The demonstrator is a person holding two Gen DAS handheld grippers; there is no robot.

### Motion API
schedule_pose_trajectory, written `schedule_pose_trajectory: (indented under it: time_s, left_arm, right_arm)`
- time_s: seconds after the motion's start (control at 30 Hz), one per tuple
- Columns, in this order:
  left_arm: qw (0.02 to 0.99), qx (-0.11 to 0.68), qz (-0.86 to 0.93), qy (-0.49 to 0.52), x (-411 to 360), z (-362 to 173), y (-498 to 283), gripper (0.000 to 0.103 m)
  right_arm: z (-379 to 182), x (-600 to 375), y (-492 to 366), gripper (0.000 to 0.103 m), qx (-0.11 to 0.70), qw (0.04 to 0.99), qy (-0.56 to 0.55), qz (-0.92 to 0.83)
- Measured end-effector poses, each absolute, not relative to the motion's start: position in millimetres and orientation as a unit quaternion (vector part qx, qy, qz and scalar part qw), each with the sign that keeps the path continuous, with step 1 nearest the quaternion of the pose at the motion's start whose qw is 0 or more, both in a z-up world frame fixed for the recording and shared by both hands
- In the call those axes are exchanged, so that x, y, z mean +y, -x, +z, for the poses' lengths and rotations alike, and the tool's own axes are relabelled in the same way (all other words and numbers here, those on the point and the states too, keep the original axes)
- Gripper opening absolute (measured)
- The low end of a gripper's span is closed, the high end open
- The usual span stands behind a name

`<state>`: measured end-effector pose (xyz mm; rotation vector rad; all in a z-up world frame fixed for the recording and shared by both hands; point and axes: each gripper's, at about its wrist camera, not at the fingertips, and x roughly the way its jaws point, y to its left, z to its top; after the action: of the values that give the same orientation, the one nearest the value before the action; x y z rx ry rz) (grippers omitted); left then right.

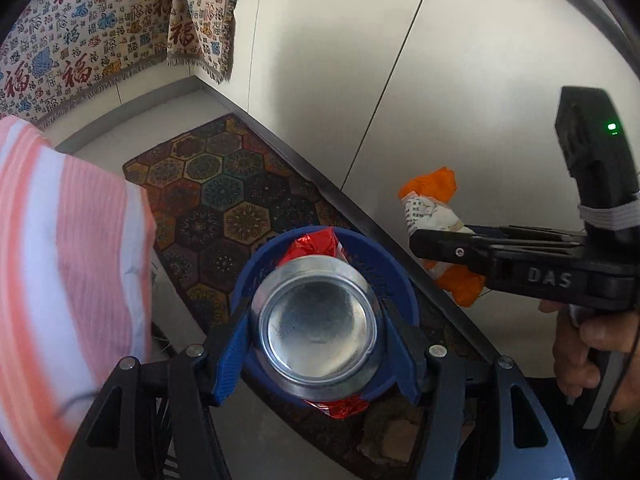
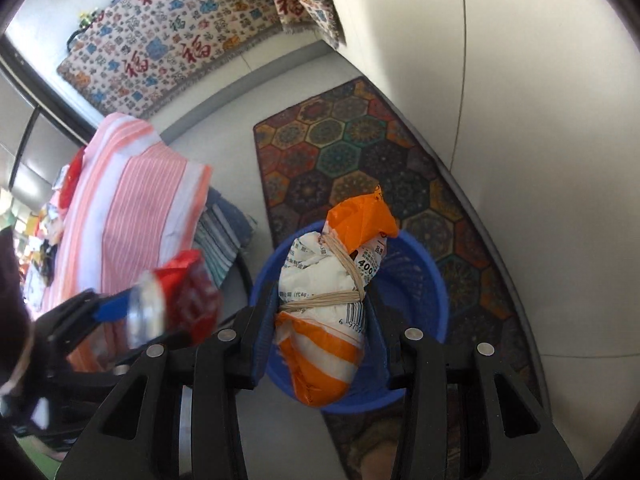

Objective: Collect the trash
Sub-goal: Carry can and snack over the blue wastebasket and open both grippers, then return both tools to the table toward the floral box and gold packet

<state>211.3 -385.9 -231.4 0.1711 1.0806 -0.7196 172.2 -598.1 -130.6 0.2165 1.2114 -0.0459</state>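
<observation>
Trash: a can (image 1: 318, 322) and a wrapper (image 2: 328, 312), each held over the blue bin (image 2: 420, 280), the landmark here.

Left wrist view
- Can: its silver base faces the camera and its red body points down at the bin (image 1: 394, 270), so it hangs mouth-down, directly above the bin's opening.
- Left gripper (image 1: 318, 332): its blue pads are clamped on the can's sides; I judge the end-on hold suits a straight drop.
- Wrapper (image 1: 434, 216): right of the bin and over the pale cabinet front, pinched in the right gripper (image 1: 436, 244), which a hand (image 1: 592, 344) grasps.
- Rug (image 1: 224, 192): lies under the bin and runs beyond it.
- Striped cloth (image 1: 64, 248): left of the bin, clear of its rim.

Right wrist view
- Wrapper: an orange-and-white bag bound with rubber bands, held lengthwise above the bin's near rim; likely bundled so that it falls as one piece.
- Right gripper (image 2: 322, 312): jaws closed on the wrapper's middle.
- Can (image 2: 168, 300): blurred, left of the bin, in the left gripper (image 2: 140, 312).
- Bin: what lies in it cannot be told.
- Next step, by my judgement: let go of both over the bin.
</observation>
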Motion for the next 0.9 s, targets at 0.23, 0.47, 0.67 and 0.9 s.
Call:
schedule_pose_trajectory:
  time_s: [0.23,0.47,0.67,0.9]
  left_arm:
    - [0.775,0.528,-0.336,-0.086,-415.6,-271.3,-230.0,0.07]
    - [0.774,0.54,-0.317,-0.089,-417.5,-282.3,-228.5,0.07]
    - [0.799,0.504,-0.319,-0.076,-393.8,-240.2,-203.6,0.07]
    - [0.833,0.461,-0.302,-0.043,-326.0,-170.5,-159.1,0.072]
  right_arm:
    - [-141.1,-611.9,-173.7,0.069,0.561,0.815,-0.142,-0.035]
    - [-125.4,-619.1,-167.1,0.071,0.536,0.832,-0.129,-0.062]
    - [-105.6,-605.4,-170.9,0.076,0.502,0.856,-0.097,-0.072]
    - [-73.7,-530.7,-170.2,0.085,0.435,0.896,0.042,-0.081]
